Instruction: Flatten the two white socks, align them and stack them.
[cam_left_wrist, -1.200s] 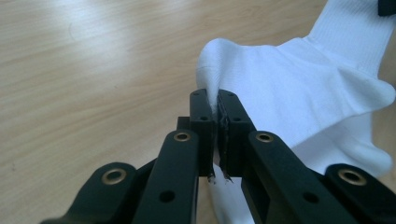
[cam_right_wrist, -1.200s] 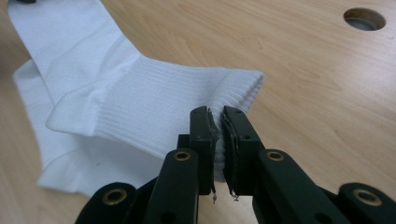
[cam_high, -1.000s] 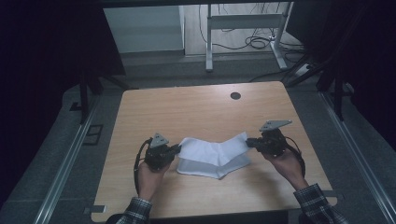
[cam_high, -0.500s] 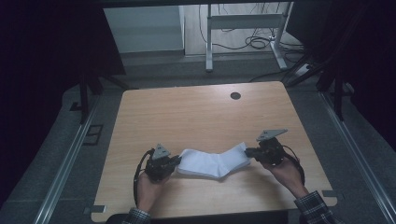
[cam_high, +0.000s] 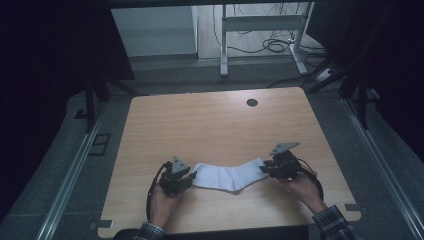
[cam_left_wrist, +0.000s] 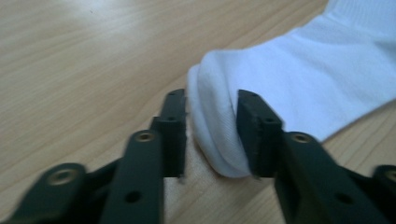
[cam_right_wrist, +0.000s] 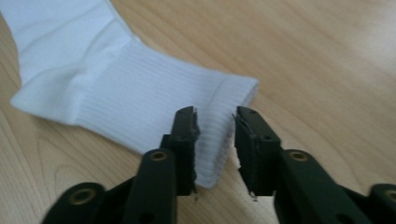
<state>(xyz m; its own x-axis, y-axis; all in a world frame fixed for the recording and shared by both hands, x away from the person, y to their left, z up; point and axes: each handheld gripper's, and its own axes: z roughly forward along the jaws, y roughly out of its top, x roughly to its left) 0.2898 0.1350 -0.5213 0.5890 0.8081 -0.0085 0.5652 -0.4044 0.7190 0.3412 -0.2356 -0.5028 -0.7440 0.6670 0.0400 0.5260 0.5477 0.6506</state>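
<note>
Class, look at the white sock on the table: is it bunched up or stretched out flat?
Stretched out. The white sock lies lengthwise on the table, its toe between the left gripper's jaws and its ribbed cuff between the right gripper's.

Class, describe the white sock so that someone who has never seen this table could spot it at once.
Start at the wooden table and move to its near edge, between the person's two hands. There the white sock lies stretched flat, its rounded toe in the left gripper and its ribbed cuff in the right gripper. It is the only white, soft thing there.

High view: overhead, facing forward and down across the pale wooden table (cam_high: 210, 125). Gripper views: low, close, sharing the white ribbed fabric sock (cam_high: 227, 176) (cam_left_wrist: 299, 79) (cam_right_wrist: 116, 88).
</note>
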